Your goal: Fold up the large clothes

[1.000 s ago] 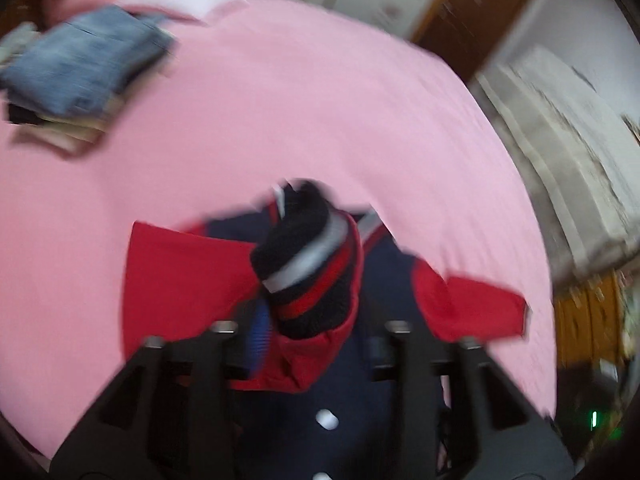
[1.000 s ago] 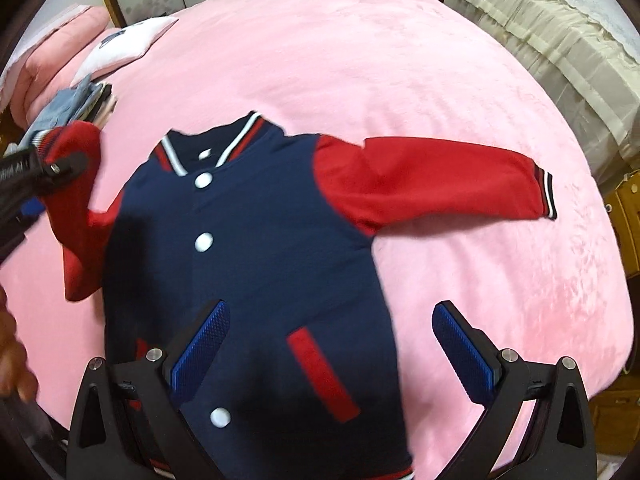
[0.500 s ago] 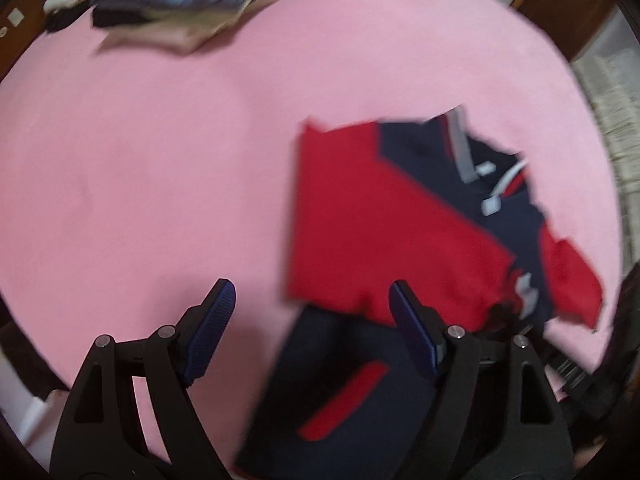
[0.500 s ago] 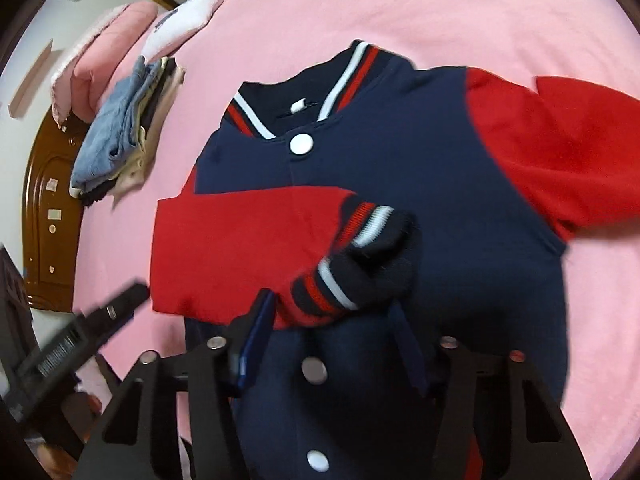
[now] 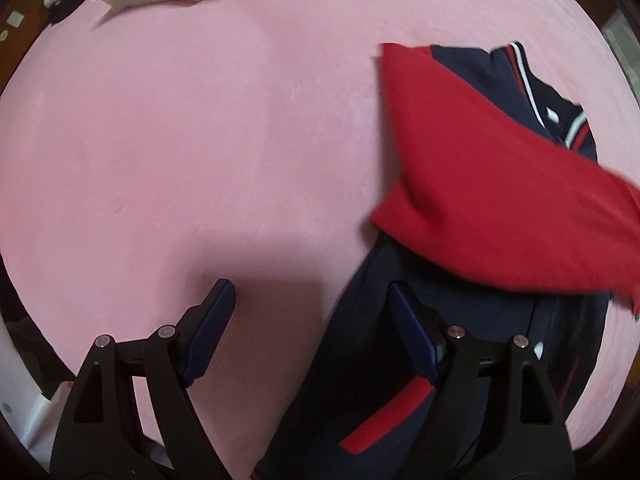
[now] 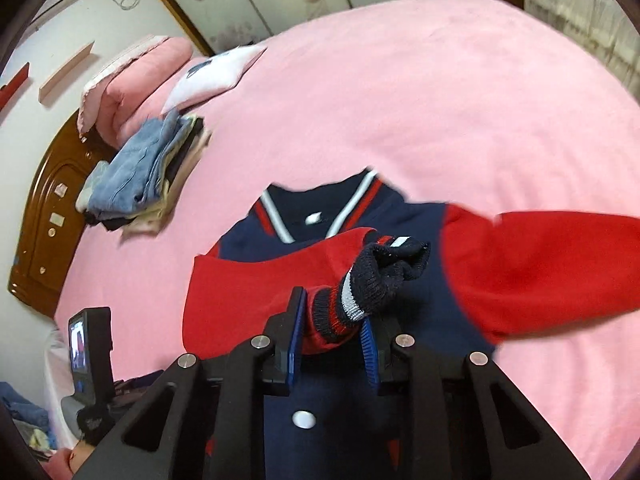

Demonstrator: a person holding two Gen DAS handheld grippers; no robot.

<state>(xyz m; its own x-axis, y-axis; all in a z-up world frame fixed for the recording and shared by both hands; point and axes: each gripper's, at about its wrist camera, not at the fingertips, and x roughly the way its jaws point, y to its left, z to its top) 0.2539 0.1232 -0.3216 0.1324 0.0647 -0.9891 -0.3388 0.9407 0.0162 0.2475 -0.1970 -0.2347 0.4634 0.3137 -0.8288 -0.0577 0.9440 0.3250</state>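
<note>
Red sleeve cuff [image 6: 360, 284] | handed over: right hand-held gripper [image 6: 332, 340] has just closed on it | left hand-held gripper [image 5: 312, 320] spread, empty, over jacket [image 5: 460, 340] edge on bed [image 5: 200, 140] | sleeve fold continuing

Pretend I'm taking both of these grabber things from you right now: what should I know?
Right gripper: its jaws have just been closing, now pinching the striped cuff of one red sleeve, folded over the jacket front.
Left gripper: open, empty, at the jacket's side edge.
Jacket lies on the pink bed.
Done: first sleeve across.
Left: other sleeve, then fold the body.
</note>
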